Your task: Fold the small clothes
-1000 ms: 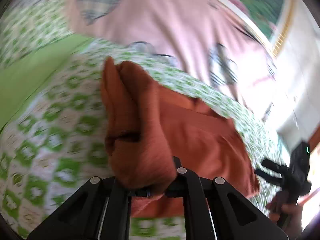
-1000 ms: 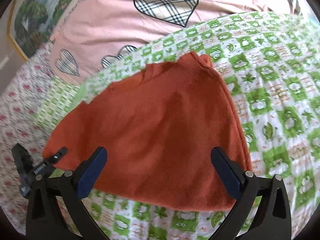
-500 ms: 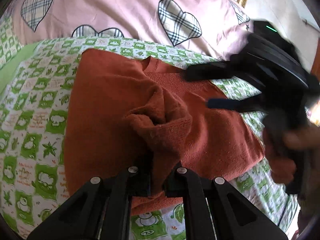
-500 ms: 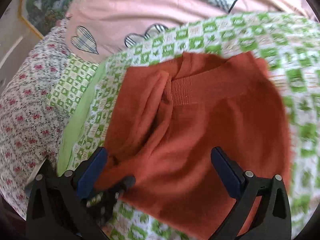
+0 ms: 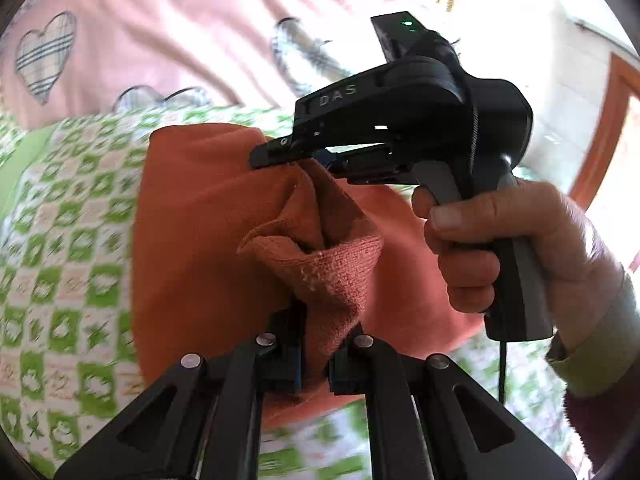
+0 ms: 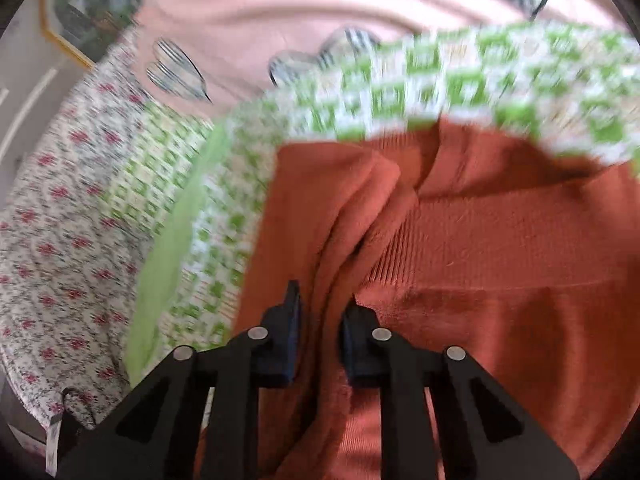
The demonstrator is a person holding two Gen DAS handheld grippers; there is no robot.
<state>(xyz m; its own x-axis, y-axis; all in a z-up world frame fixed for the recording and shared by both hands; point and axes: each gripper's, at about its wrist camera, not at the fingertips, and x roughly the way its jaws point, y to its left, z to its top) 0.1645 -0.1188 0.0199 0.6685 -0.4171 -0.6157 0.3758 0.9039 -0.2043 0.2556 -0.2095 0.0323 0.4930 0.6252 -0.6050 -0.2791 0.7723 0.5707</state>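
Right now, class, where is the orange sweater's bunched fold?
In the left wrist view the bunched fold of the orange sweater sits centre frame over the green checked blanket, pinched between the left hand-held gripper below and the right hand-held gripper above.

A green-checked quilt (image 5: 68, 240) covers the bed, with an orange sweater (image 5: 200, 216) lying on it.

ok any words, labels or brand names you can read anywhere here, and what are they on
"DAS": raised letters on the black body of the right gripper, seen from the left wrist view.
No other text is readable. The green checked bedsheet squares hold small pictures and perhaps lettering, too blurred to read. The orange sweater shows no label, and the pink heart-print quilt carries only patterns.
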